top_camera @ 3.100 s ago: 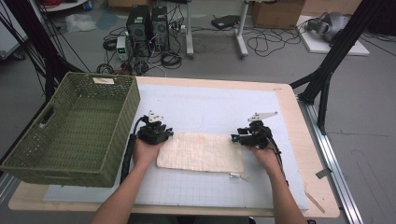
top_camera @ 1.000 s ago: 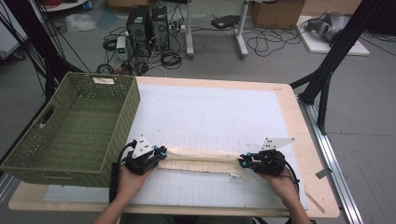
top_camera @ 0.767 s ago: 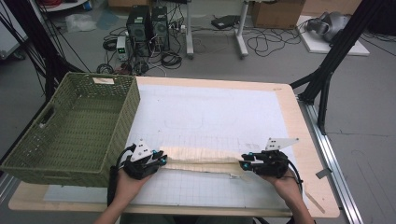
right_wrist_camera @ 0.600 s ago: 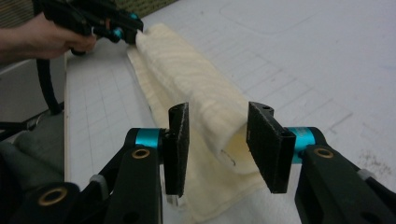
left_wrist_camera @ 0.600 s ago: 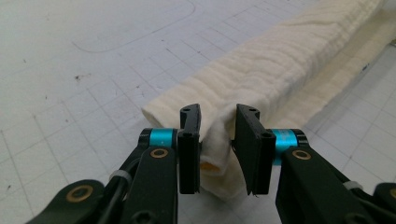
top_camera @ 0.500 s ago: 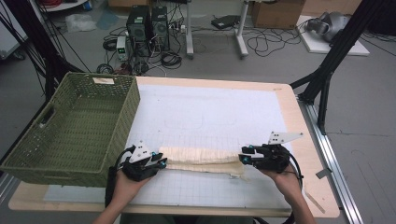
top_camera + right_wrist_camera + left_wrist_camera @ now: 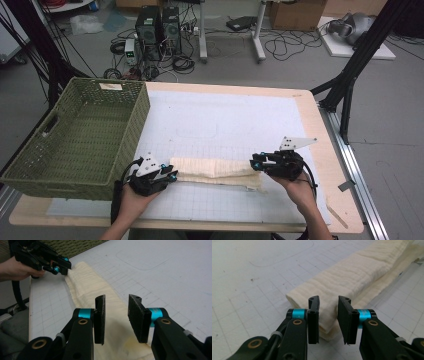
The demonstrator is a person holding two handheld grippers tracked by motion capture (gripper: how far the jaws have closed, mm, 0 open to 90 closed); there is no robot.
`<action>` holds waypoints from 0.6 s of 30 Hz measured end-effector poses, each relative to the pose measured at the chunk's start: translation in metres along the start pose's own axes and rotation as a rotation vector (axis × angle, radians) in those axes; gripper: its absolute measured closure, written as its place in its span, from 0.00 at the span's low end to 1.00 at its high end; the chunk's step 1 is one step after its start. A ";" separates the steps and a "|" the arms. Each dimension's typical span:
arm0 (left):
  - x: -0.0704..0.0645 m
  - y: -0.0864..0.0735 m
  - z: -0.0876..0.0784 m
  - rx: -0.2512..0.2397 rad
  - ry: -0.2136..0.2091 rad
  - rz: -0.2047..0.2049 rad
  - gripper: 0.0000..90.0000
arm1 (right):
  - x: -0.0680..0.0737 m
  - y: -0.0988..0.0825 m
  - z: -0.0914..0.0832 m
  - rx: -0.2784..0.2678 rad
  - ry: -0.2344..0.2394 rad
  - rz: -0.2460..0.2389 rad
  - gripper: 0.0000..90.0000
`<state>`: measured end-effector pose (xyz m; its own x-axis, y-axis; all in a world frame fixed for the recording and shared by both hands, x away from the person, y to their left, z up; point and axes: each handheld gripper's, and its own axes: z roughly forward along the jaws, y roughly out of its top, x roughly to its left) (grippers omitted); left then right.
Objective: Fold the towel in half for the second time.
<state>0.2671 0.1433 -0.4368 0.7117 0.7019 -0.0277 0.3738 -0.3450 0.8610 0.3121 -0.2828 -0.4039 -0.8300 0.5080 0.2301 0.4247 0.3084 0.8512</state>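
Observation:
A cream cloth (image 7: 215, 170) lies folded into a long strip on the white grid mat (image 7: 225, 120). My left gripper (image 7: 172, 176) is at its left end, and its jaws have just been opening. In the left gripper view the cloth (image 7: 367, 272) end sits in the gap of the left gripper (image 7: 328, 303), with the pads off it. My right gripper (image 7: 254, 164) hovers over the right end. Its jaws opened and then partly closed, and in the right gripper view the right gripper (image 7: 116, 302) stands above the cloth (image 7: 87, 282), not touching it.
A green woven basket (image 7: 132, 130) stands at the mat's left, close behind the left gripper. The wooden table edge (image 7: 320, 130) runs along the right. The left gripper (image 7: 63, 265) and its hand (image 7: 15, 270) appear far off in the right gripper view.
The cloth, flat and wide at first, was folded toward the near edge and held taut. Both grippers have now let go of it, and the right one has lifted a little.

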 end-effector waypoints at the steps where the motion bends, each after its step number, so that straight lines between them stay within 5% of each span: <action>1: 0.000 0.002 -0.001 -0.008 0.003 0.001 0.79 | 0.000 0.001 -0.001 -0.001 -0.003 0.000 0.76; 5: 0.002 0.014 -0.001 -0.031 0.020 0.016 0.79 | 0.000 0.004 0.002 0.004 -0.015 -0.001 0.78; 9: 0.005 0.023 0.009 -0.033 0.032 0.013 0.80 | -0.001 0.004 0.015 0.070 -0.026 -0.015 0.81; 18: 0.003 0.012 0.025 0.052 0.007 0.013 0.82 | 0.005 -0.015 0.027 0.165 -0.004 -0.010 0.86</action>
<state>0.2882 0.1258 -0.4393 0.7127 0.7013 -0.0130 0.3950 -0.3859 0.8337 0.3117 -0.2627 -0.4282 -0.8331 0.5076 0.2199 0.4705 0.4412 0.7642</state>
